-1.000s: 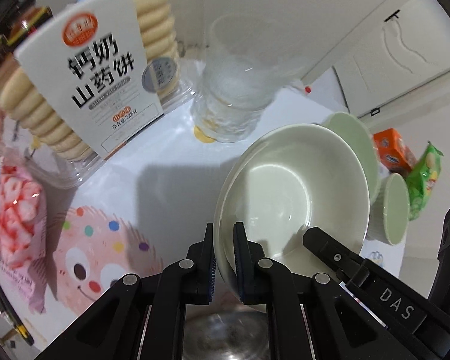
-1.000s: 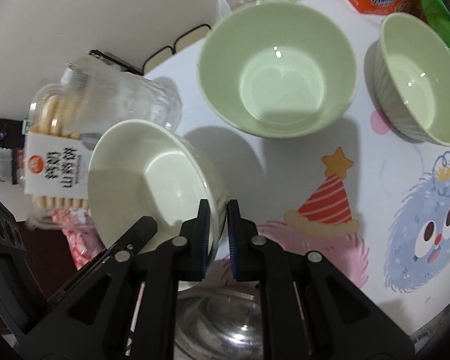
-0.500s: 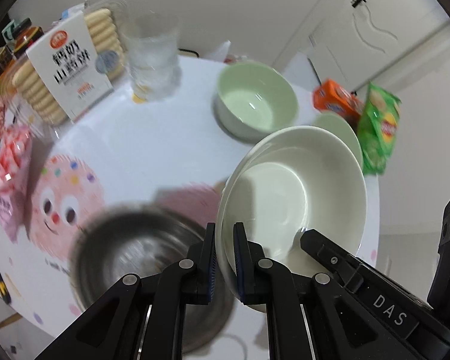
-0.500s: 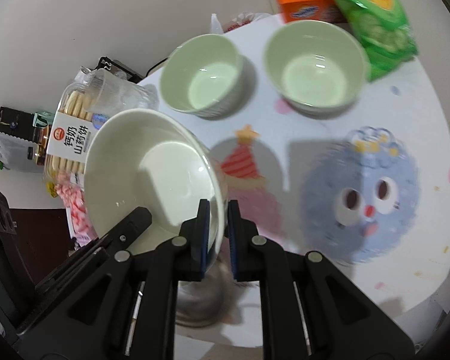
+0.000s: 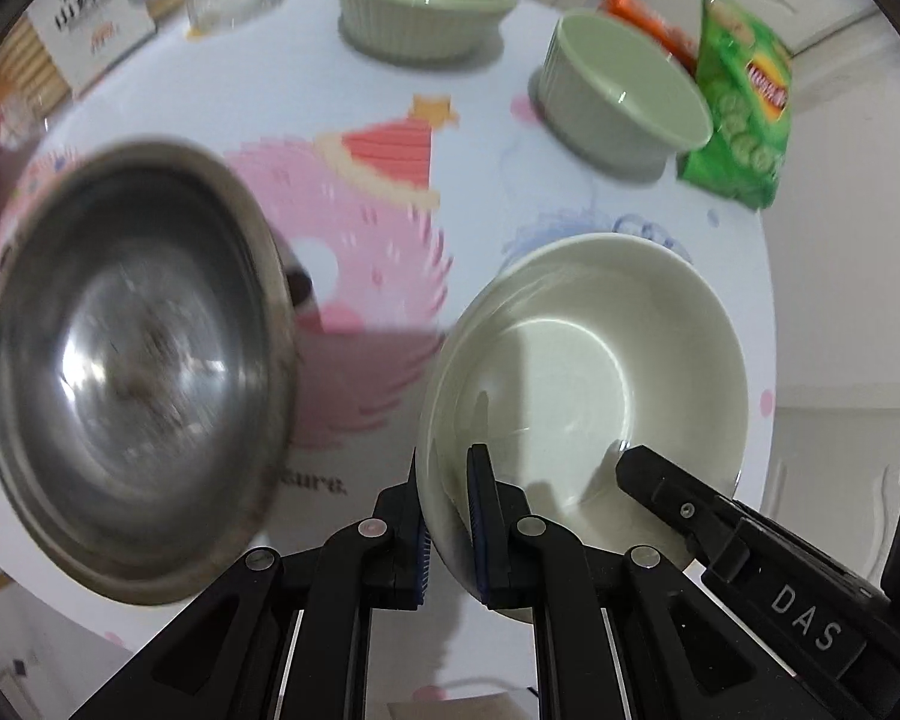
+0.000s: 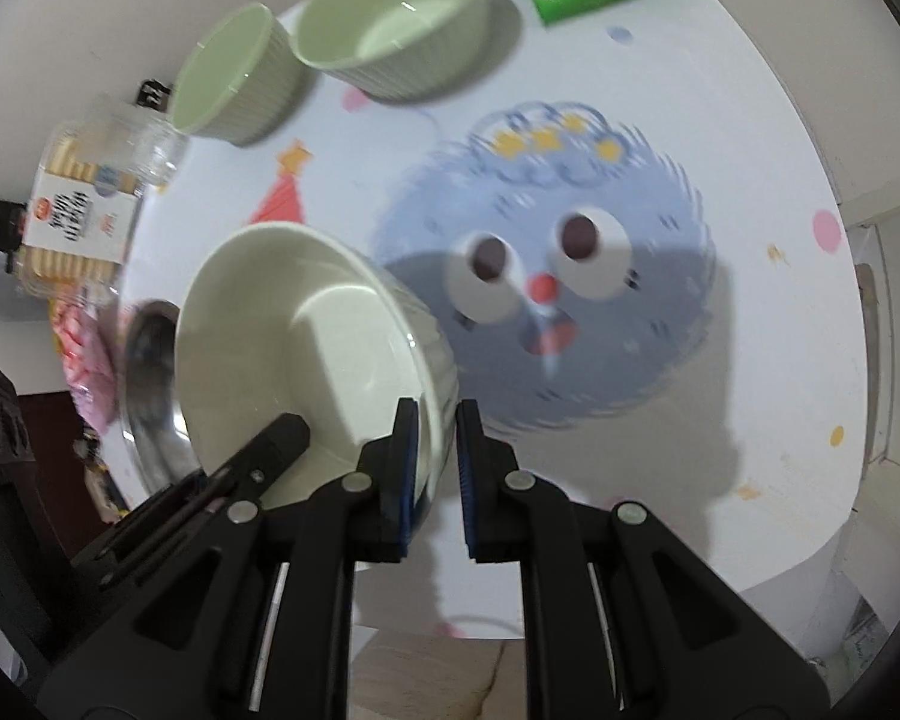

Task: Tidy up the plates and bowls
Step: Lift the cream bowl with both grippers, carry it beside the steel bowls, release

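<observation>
Now the cream bowl point(image 5: 588, 384) hangs tilted above the table point(image 6: 768, 372), pinched from both sides: the left gripper point(image 5: 450, 516) clamps the rim nearest its camera, the right gripper point(image 6: 432, 462) grips the opposite rim (one pad inside, one outside). A steel bowl point(image 5: 132, 372) sits just left of it, blurred. Two green ribbed bowls point(image 5: 426, 6) point(image 5: 624, 90) stand farther back near a green snack bag point(image 5: 744, 108). Bare cloth lies below, the table's edge curving close on the right.

Bright overhead light, motion blur, fisheye-warped dark edges.
</observation>
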A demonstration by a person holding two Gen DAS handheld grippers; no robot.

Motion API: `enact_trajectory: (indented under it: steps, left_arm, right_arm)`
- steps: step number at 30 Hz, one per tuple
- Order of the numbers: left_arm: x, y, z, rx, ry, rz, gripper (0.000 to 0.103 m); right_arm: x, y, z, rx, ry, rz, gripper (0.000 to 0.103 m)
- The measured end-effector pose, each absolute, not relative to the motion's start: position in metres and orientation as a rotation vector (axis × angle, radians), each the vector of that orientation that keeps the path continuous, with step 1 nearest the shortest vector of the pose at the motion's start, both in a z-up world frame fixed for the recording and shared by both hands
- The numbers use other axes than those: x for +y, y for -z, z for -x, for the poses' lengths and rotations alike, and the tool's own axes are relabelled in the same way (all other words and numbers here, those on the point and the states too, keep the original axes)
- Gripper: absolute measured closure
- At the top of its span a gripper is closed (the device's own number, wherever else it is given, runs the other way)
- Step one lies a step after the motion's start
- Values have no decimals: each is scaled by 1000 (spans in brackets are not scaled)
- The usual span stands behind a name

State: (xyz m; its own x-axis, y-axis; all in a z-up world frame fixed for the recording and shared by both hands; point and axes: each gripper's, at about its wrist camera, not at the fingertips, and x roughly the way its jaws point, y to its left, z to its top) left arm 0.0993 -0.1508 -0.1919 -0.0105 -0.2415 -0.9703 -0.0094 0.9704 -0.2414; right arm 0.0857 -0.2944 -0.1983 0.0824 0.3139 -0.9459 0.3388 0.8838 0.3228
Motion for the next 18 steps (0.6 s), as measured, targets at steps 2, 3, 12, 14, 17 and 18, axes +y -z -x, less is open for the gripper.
enact_trajectory:
  steps: [2, 3, 12, 14, 17, 18]
  left_arm:
    - [-154, 198, -97, 1576, 177, 172, 93]
    - [-156, 200, -96, 1577, 173, 161, 93]
    - [-159, 216, -96, 1589, 161, 153, 93]
    - [-162, 217, -98, 1587, 159, 126, 93]
    - [-160, 214, -100, 1574, 135, 136, 90]
    - [-159, 212, -101, 1572, 123, 143, 86]
  right_arm:
    - [-296, 207, -81, 1527, 18, -536, 88]
    - [-297, 212, -79, 1534, 16, -543, 88]
    - [-301, 226, -79, 1562, 0, -533, 88]
    - [-300, 226, -80, 1561, -8, -517, 88]
    - [-301, 223, -79, 1552, -20, -512, 87]
    - [-303, 221, -79, 1542, -22, -508, 86]
